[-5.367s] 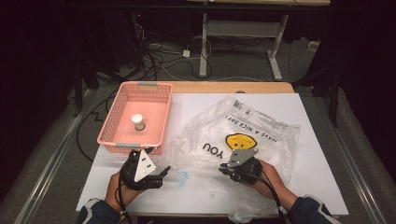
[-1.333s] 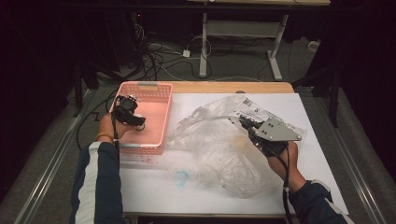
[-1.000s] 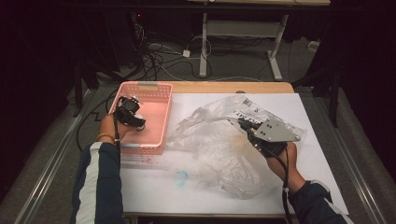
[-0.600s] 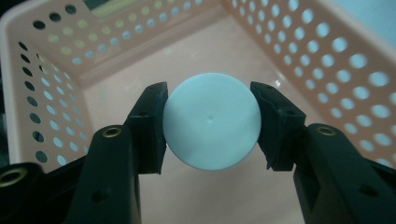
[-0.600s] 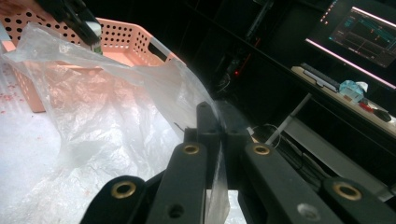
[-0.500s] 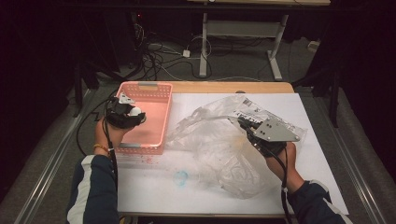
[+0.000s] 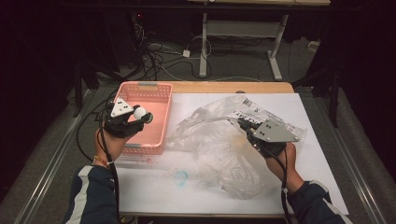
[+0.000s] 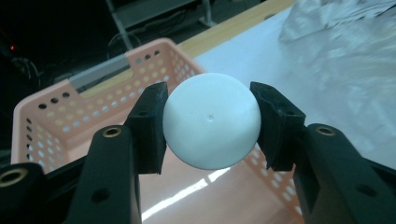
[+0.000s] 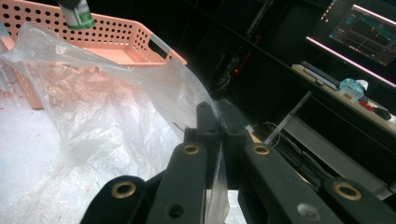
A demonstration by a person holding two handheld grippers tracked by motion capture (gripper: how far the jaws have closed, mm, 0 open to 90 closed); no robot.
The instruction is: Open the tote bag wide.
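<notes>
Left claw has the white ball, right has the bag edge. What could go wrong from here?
1. The ball is round and smooth, pinched only at its two sides by the left claw; it may slip and drop into the basket.
2. The right claw pinches one thin edge of the bag; the film might slide out or sag, closing the opening.

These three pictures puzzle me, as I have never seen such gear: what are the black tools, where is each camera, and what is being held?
A person holds a two-jaw claw in each hand. One camera looks down from above; one rides on each claw. On the white table stand a pink basket and a clear plastic bag. The left claw grips a white ball-shaped cap, part of a small bottle by the right gripper view, above the basket. The right claw is shut on the bag's edge, lifting it.
</notes>
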